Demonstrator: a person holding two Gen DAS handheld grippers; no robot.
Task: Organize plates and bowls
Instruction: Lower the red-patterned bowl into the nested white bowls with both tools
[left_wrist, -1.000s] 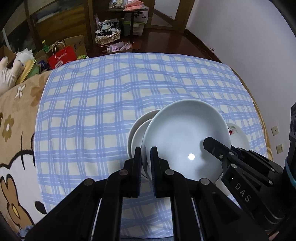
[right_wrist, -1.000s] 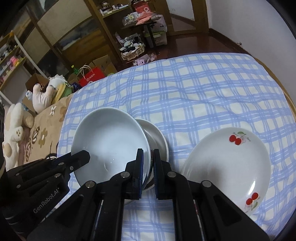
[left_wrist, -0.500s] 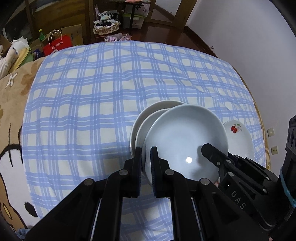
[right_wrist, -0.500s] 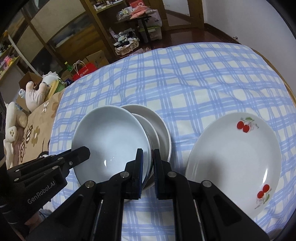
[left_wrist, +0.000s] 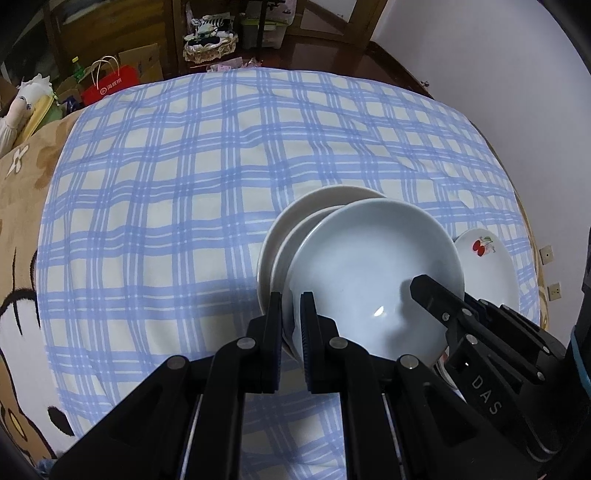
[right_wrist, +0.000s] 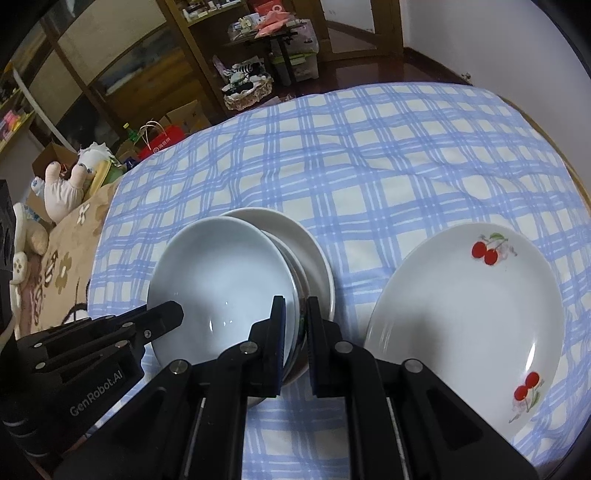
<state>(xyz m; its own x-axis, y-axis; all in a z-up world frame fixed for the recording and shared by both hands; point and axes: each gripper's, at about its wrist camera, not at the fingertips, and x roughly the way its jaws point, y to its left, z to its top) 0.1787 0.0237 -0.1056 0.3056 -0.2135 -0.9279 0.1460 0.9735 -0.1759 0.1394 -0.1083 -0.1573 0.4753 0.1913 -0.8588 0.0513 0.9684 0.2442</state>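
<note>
1. The left tool (left_wrist: 291, 325) and right tool (right_wrist: 294, 328), black and angular, clamp opposite rims of a glossy pale-blue round plate (left_wrist: 373, 277).
2. The plate tilts over two stacked cream plates (left_wrist: 295, 221).
3. Just beside, a cherry-printed plate (right_wrist: 469, 317) lies on the checked cloth (left_wrist: 184, 184).
</note>
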